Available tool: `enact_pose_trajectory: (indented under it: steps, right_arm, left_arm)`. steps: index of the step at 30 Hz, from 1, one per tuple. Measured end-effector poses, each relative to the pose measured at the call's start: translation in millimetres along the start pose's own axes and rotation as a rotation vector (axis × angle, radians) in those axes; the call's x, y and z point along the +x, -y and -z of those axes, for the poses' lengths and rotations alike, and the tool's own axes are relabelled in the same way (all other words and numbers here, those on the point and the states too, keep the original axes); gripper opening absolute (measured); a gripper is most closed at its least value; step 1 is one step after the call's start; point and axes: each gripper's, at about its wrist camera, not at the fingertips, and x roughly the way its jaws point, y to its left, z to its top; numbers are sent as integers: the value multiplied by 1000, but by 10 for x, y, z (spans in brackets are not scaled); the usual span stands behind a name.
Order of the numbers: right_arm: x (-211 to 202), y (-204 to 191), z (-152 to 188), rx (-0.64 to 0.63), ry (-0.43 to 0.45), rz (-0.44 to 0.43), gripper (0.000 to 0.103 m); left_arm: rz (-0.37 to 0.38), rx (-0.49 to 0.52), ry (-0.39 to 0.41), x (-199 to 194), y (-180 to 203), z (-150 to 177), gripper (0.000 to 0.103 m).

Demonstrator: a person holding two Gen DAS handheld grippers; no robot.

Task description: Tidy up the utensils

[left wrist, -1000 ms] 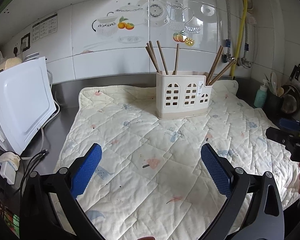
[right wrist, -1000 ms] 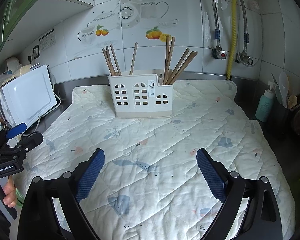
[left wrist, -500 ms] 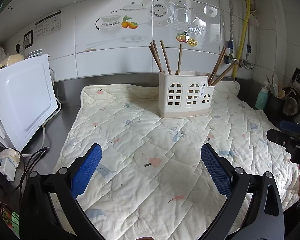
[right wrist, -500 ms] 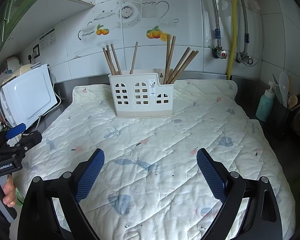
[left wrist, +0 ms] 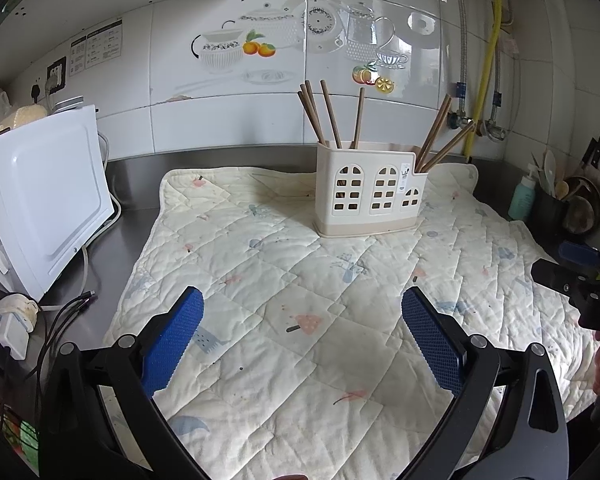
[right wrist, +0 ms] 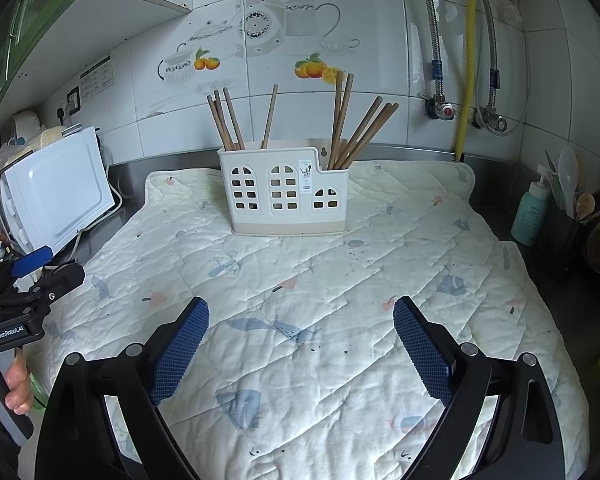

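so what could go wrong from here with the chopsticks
1. The chopsticks lean outward at mixed angles; pulling one could drag its neighbours out.
2. The holder stands on a soft quilted mat, so a sideways tug may tip it.
3. Both hand-held grippers are open and empty, well short of it.

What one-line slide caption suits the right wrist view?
Open right gripper hovers over a quilted mat, facing a white utensil caddy of wooden chopsticks.

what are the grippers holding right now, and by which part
Nothing. The left gripper and right gripper are both open and empty; the chopsticks stand in the holder.
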Motion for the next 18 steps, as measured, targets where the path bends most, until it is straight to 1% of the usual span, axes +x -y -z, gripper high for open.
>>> enact_pose_trajectory:
  steps: [18]
  right_arm:
    - [-11, -35, -8, -20, 2, 5, 90]
  left_arm:
    - [4, -6, -10, 25, 7, 20, 98]
